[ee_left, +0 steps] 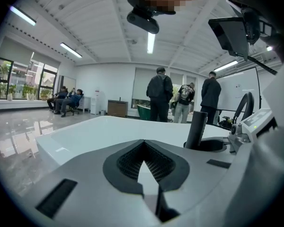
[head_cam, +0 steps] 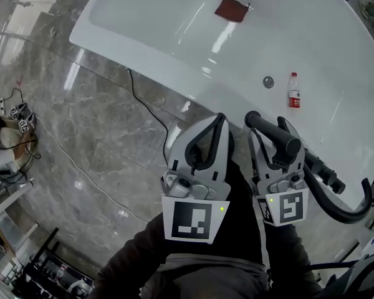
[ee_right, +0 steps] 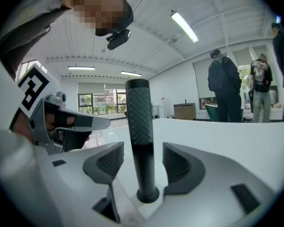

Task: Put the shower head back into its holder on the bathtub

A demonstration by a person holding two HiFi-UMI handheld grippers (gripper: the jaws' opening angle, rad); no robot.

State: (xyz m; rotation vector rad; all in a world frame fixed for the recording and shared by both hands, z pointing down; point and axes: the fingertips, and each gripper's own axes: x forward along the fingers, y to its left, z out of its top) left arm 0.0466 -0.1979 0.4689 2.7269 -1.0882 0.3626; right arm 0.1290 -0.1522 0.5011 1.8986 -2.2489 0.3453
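Observation:
The black shower head handle (head_cam: pixel 285 143) stands upright on the white bathtub (head_cam: pixel 174 48) rim, its foot in a round black holder (ee_right: pixel 147 194). My right gripper (head_cam: pixel 271 136) is open around the handle (ee_right: pixel 139 136); both ribbed pads stand clear of it, with a gap on each side. My left gripper (head_cam: pixel 218 122) is beside it on the left, shut, with its fingertips meeting and nothing between them (ee_left: pixel 144 148). From the left gripper view the handle (ee_left: pixel 196 129) shows to the right.
A black hose (head_cam: pixel 336 207) curves off to the right of the handle. Inside the tub lie a small bottle (head_cam: pixel 293 91), a drain (head_cam: pixel 268 81) and a red cloth (head_cam: pixel 231 9). A black cable (head_cam: pixel 146 108) crosses the marble floor. Several people (ee_left: pixel 160 98) stand beyond the tub.

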